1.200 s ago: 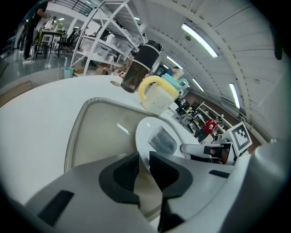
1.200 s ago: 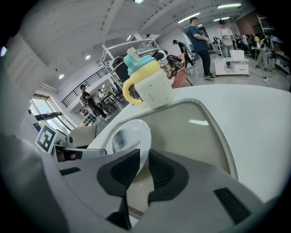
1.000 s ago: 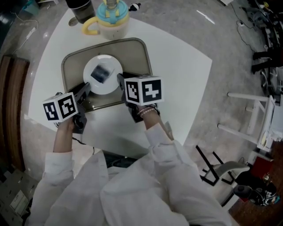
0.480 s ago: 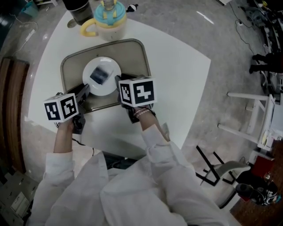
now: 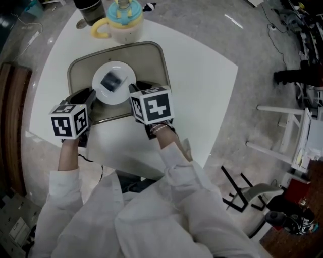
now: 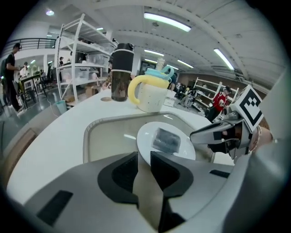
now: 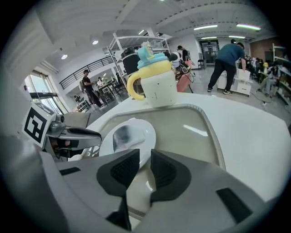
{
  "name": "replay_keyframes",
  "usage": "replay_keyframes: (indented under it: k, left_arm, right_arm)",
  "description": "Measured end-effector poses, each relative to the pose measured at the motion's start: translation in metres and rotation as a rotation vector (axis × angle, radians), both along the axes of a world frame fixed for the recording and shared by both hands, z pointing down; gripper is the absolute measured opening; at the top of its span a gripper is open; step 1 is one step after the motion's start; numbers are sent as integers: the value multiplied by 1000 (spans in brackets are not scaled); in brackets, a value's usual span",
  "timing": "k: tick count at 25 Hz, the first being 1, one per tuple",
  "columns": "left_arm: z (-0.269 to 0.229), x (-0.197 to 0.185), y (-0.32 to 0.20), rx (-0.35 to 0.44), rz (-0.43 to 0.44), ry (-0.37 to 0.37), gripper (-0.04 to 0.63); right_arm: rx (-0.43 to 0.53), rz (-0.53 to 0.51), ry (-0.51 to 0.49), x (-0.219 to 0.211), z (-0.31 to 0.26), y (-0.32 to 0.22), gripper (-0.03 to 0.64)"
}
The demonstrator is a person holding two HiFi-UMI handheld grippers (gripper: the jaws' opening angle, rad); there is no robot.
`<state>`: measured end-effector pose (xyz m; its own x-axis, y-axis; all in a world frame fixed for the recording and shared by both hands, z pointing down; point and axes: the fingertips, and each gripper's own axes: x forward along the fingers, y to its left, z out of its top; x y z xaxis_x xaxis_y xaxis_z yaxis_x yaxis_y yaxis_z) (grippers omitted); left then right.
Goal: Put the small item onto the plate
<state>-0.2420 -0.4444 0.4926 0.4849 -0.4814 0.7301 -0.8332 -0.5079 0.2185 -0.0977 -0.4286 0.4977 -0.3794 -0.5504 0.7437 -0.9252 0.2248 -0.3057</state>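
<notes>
The small dark item point(image 5: 110, 80) lies flat near the middle of the white plate point(image 5: 103, 95), which sits in the beige tray point(image 5: 151, 60) on the white table point(image 5: 202, 85). In the head view its outline is skewed to the tray's edges. Blur keeps you from fixing its long axis with certainty.

Your left gripper point(image 6: 144, 158) hangs over the tray's near left corner, angled down toward the plate, its jaws a narrow slot apart with nothing between them. Your right gripper point(image 7: 145, 157) points at the plate's near right rim, its jaws likewise slightly parted and empty.

A yellow-handled sippy cup point(image 5: 122, 20) and a dark tumbler point(image 5: 91, 10) stand beyond the tray.

Compared with a second ago, your left gripper has rolled, so its marker cube point(image 5: 69, 120) shows different faces, and its tip sits farther from the plate. The item is on the plate as before.
</notes>
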Motion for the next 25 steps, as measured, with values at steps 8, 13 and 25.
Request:
replay_keyframes:
  k: [8,13,25]
  left_arm:
    - [-39,4,16,49,-106,123,78]
    - [-66,22,38,112,-127,148,78]
    - [-117,120,131,197,-160,392,35]
  right_arm:
    - [86,-6,-44,7,-40,14,66]
    - [184,-18,-168,13,-80,32,57]
    - [370,-30,-452,77,-155,126,21]
